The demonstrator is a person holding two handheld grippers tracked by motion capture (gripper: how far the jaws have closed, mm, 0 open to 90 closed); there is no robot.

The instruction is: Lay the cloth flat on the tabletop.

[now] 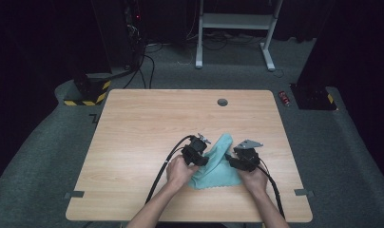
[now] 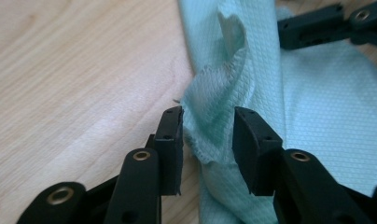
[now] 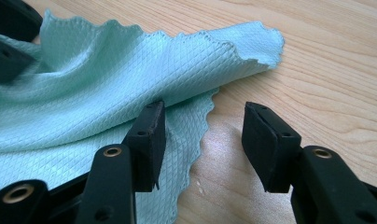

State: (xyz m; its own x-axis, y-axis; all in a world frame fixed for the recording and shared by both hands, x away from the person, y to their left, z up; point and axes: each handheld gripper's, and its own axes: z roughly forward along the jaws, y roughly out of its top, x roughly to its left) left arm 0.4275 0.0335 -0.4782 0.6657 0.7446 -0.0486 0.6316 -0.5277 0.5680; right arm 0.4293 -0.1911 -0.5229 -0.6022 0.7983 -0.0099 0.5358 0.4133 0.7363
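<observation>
Two grippers work a cloth on the bench.
Left gripper [image 2: 207,140] straddles a raised cloth [image 2: 312,107] fold, jaws apart, not pinching; right gripper [image 3: 203,140] stands wide, cloth edge just left of its gap.

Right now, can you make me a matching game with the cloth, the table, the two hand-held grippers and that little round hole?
Things:
1. cloth
2. table
3. left hand-held gripper
4. right hand-held gripper
5. round hole

Descriptions:
A. light wood, with everything on it
B. jaws apart, a bunched fold of cloth between them
C. mint green, rumpled between the two hands
D. grey, near the far edge of the table
E. jaws apart over bare wood, beside the cloth's wavy edge

Pairs: 1-C, 2-A, 3-B, 4-E, 5-D
</observation>
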